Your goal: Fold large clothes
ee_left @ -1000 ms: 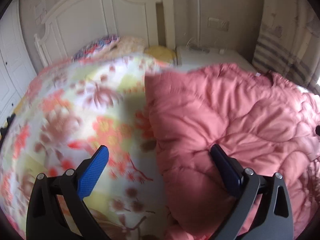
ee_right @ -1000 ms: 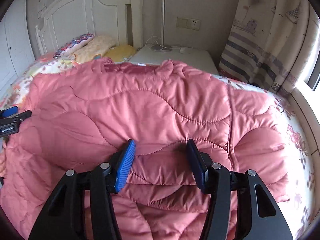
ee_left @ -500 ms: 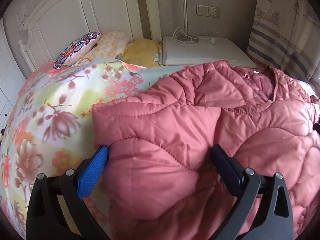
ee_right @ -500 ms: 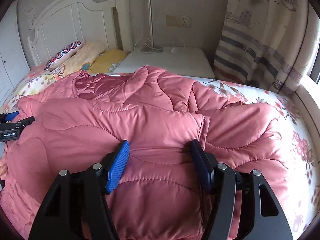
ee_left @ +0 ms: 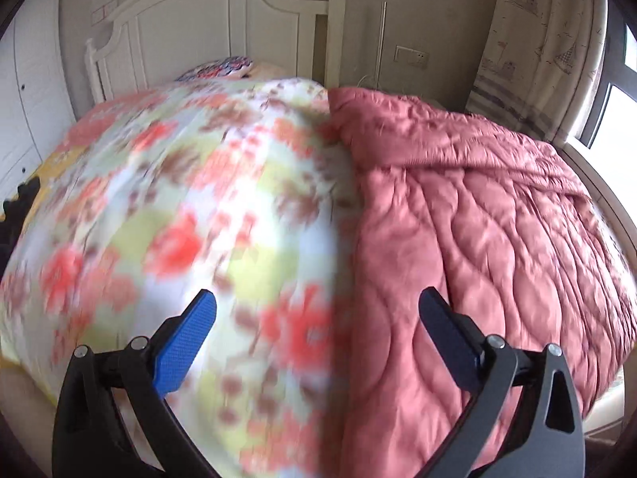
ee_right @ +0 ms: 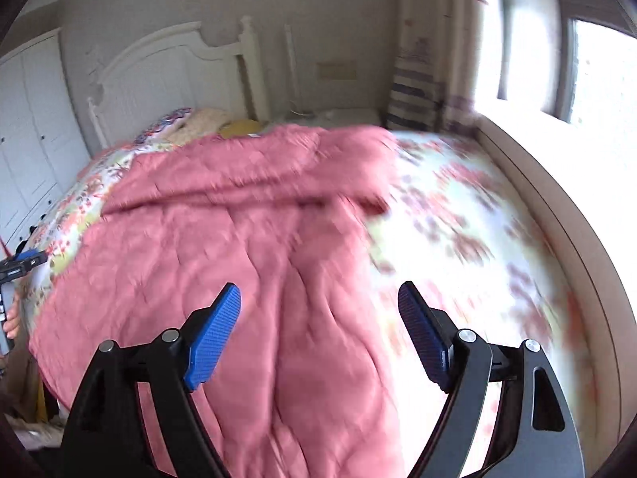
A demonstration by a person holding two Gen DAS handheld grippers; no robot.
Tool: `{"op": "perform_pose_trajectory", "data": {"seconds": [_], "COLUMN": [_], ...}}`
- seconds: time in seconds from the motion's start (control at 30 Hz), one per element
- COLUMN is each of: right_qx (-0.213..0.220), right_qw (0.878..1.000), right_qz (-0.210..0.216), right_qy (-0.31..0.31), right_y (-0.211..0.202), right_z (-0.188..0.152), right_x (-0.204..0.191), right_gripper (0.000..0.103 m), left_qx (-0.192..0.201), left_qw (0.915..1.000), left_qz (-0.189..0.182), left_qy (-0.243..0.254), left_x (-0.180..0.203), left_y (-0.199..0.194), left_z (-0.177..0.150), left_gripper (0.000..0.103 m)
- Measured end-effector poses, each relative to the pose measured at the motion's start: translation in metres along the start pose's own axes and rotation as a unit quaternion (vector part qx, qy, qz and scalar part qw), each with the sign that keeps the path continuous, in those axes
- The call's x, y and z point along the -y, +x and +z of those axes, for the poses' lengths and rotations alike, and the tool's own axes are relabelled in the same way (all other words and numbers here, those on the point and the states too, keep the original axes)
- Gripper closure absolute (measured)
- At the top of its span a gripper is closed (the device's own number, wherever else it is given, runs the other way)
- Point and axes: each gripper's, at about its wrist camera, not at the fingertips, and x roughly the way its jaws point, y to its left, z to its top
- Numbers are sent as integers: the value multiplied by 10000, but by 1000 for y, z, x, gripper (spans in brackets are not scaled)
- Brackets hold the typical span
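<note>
A large pink quilted coat point(ee_left: 469, 215) point(ee_right: 239, 239) lies spread flat on the floral bedspread point(ee_left: 191, 207) point(ee_right: 458, 215). My left gripper point(ee_left: 316, 308) is open above the coat's left edge, one finger over the bedspread and the other over pink fabric, nothing pinched. My right gripper point(ee_right: 318, 302) hovers above the coat's right edge, its jaws opening, and the pads touch no cloth. The left gripper point(ee_right: 20, 267) and part of a hand show at the far left of the right wrist view. Both views are motion-blurred.
A white headboard point(ee_left: 223, 36) point(ee_right: 175, 67) and pillows point(ee_right: 199, 123) lie at the far end. A curtain point(ee_left: 545, 40) and window point(ee_right: 597, 75) stand on the right, white wardrobe doors point(ee_right: 28, 127) on the left. A bedside cabinet point(ee_right: 338, 113) sits past the coat.
Both grippers pulled back from the coat and swung apart, left to the left and right to the right. The right jaws widened. The coat now lies flatter and wider on the bed.
</note>
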Motion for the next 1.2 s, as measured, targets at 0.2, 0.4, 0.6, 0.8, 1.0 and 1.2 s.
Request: {"op": "perform_pose_trajectory", "data": {"seconds": [0.2, 0.4, 0.6, 0.8, 1.0, 1.2], "right_qx": [239, 114, 136, -114, -199, -131], "right_qw": [9991, 9994, 9990, 9974, 9972, 9954], "right_qz": [126, 221, -40, -12, 317, 566], "right_qy": [322, 228, 414, 716, 650, 759], "right_y": [-40, -48, -48, -28, -21, -27], "right_z": [-54, -85, -87, -95, -107, -110], "right_x": [12, 4, 21, 42, 40, 51], "right_gripper": [25, 25, 25, 33, 46, 49], "left_qx": [209, 125, 69, -133, -178, -134], "left_qw": [9986, 9983, 9989, 9982, 9976, 9978], "left_qz": [-469, -561, -468, -589, -670, -646], "left_qy": [-128, -113, -4, 24, 29, -85], "left_x": [6, 20, 15, 24, 31, 26], "left_y": [-38, -42, -31, -14, -10, -10], "left_z": [-46, -70, -80, -90, -93, -92], "left_gripper": [2, 2, 2, 2, 2, 2]}}
